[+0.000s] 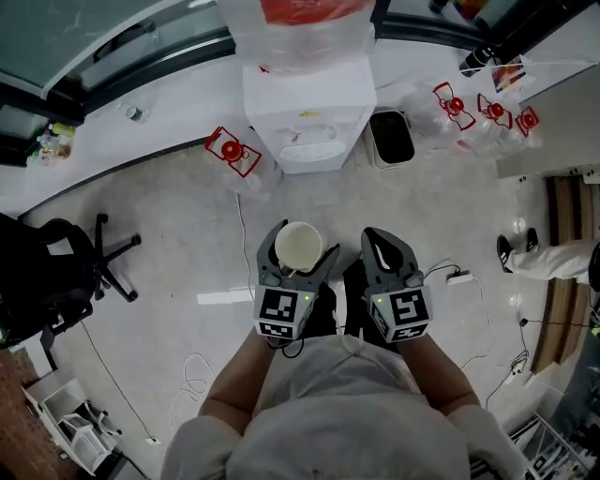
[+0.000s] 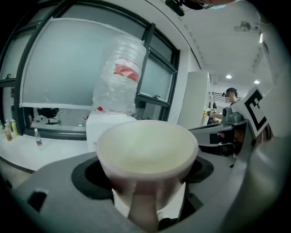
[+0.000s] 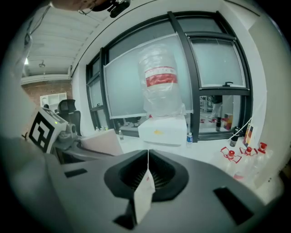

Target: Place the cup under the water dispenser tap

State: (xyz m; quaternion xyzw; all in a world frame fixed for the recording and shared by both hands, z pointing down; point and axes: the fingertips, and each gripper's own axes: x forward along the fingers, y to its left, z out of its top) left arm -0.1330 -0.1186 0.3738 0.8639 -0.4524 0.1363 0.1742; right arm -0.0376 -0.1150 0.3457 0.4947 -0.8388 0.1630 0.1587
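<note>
A pale cup (image 1: 298, 242) with a cream inside sits in my left gripper (image 1: 300, 249), whose jaws are shut on its sides; in the left gripper view the cup (image 2: 148, 150) fills the middle, handle toward the camera. The white water dispenser (image 1: 305, 112), with a clear bottle (image 1: 309, 23) on top, stands on the floor ahead of both grippers, well apart from the cup. It also shows as the dispenser (image 2: 107, 127) and the dispenser (image 3: 163, 129). My right gripper (image 1: 380, 240) is shut on the string of a small white tea bag (image 3: 144, 193) hanging at its jaws.
A black bin (image 1: 392, 136) stands right of the dispenser. Empty bottles with red handles (image 1: 230, 150) (image 1: 473, 108) lie on either side. A black office chair (image 1: 56, 272) is at the left. Cables and a power strip (image 1: 459, 275) lie at the right, near a person's legs (image 1: 553, 258).
</note>
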